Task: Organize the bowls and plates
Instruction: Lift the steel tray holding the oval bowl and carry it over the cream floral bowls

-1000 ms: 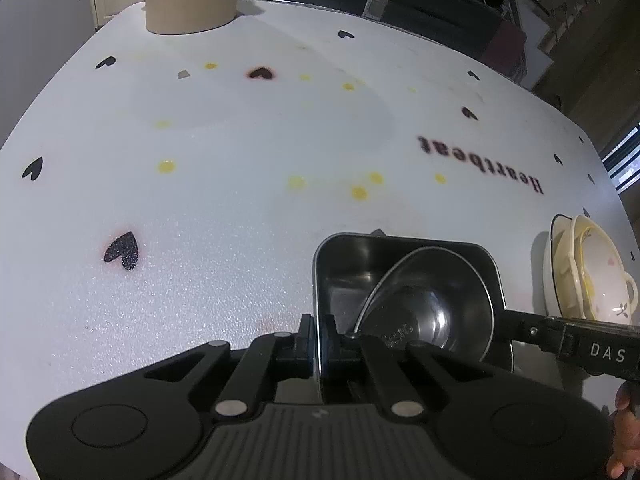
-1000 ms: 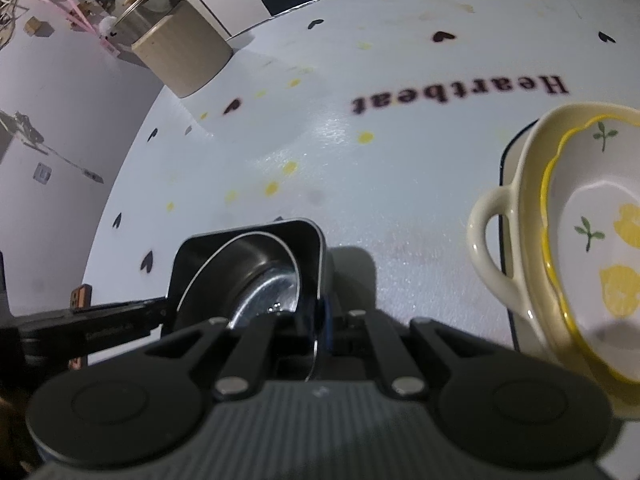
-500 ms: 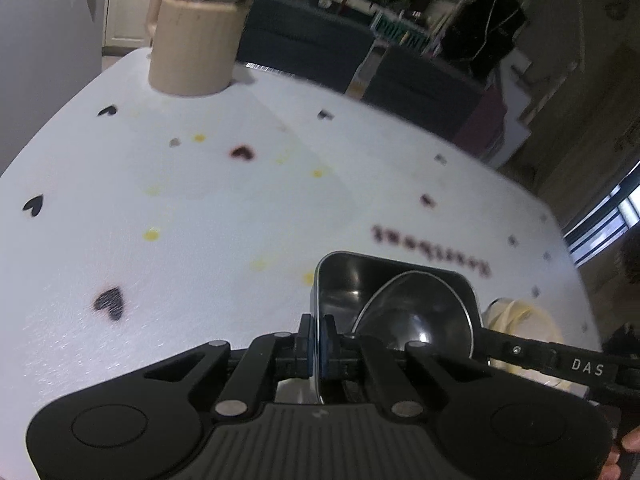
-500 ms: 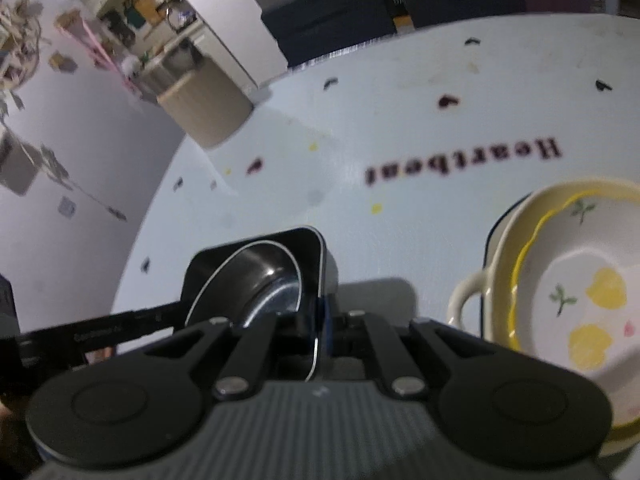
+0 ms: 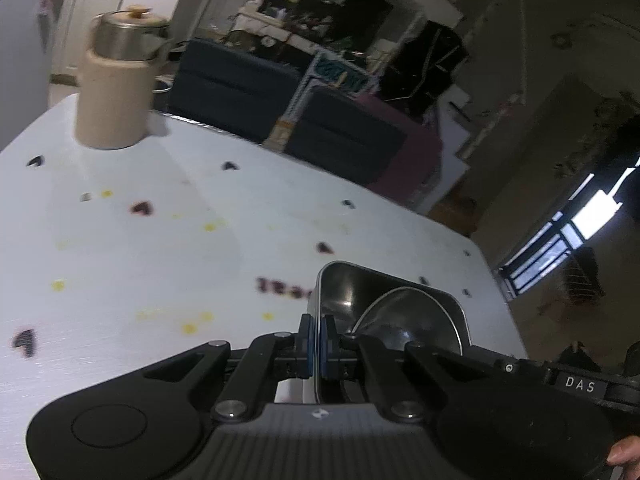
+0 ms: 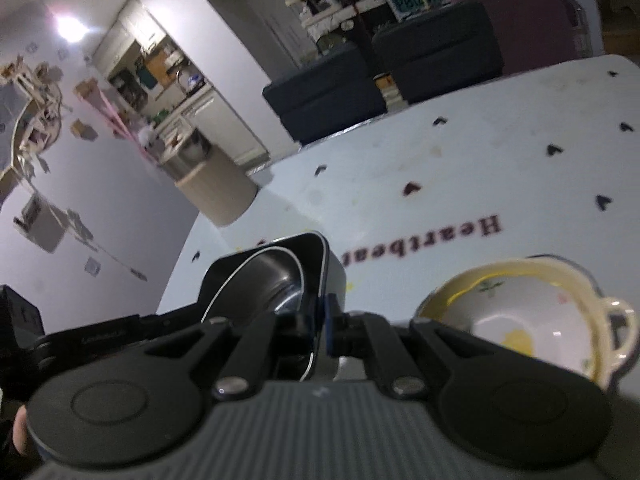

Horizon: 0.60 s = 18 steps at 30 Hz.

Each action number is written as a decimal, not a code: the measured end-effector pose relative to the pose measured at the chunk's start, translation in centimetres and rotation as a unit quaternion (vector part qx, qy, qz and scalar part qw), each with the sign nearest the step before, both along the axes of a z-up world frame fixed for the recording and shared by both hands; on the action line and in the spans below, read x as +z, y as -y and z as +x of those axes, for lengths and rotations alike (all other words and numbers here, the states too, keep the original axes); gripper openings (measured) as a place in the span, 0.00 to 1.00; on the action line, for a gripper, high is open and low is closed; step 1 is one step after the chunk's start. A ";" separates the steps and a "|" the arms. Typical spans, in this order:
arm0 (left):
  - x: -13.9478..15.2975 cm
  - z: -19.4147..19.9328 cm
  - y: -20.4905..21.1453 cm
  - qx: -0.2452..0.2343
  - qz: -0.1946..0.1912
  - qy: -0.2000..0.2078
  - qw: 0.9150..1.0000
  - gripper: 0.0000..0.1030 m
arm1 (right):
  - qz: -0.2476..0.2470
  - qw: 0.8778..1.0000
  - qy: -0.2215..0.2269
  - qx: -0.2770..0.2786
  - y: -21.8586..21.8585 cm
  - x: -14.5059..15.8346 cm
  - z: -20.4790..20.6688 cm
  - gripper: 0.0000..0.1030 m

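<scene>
Left gripper (image 5: 319,344) and right gripper (image 6: 323,330) each clamp opposite walls of the steel tray (image 5: 352,292) holding a steel bowl (image 5: 404,320). "DAS" at lower right of the left view; "Heartbeat" on the tablecloth (image 6: 460,184), above the floral bowl (image 6: 520,320) at lower right.

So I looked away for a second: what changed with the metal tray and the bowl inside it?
The square metal tray, with the round steel bowl in it, has been lifted off the white table and tilted up, towards the cream dish stack. Both tongs, left and right, stay clamped on opposite rims. The stack and the beige kettle have not moved.
</scene>
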<state>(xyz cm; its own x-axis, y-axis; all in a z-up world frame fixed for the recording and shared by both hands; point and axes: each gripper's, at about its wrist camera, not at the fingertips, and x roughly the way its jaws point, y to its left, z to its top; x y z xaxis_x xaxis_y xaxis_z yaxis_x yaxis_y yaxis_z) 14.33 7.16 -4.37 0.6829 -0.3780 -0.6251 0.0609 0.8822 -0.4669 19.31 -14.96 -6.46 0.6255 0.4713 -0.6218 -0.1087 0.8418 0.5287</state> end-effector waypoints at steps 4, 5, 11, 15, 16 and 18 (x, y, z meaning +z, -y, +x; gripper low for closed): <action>0.3 0.3 2.5 -0.017 -0.002 0.008 1.000 0.03 | 0.005 1.000 0.012 -0.019 3.0 0.6 -1.2 0.06; 0.2 0.4 3.2 -0.022 -0.001 0.008 1.000 0.03 | 0.005 1.000 0.014 -0.024 3.7 0.6 -1.4 0.06; -0.4 1.1 7.4 -0.047 0.007 0.005 0.999 0.03 | -0.001 0.999 0.015 -0.050 7.4 0.3 -2.8 0.06; -1.3 1.4 9.8 -0.064 0.018 -0.006 0.998 0.03 | -0.006 0.998 0.009 -0.065 9.3 -0.5 -3.5 0.06; -1.6 1.5 10.3 -0.069 0.020 -0.010 0.997 0.03 | -0.007 0.998 0.007 -0.068 9.4 -0.8 -3.4 0.06; -2.1 1.5 10.9 -0.075 0.021 -0.017 0.997 0.03 | -0.009 0.997 0.001 -0.075 10.2 -1.4 -3.5 0.06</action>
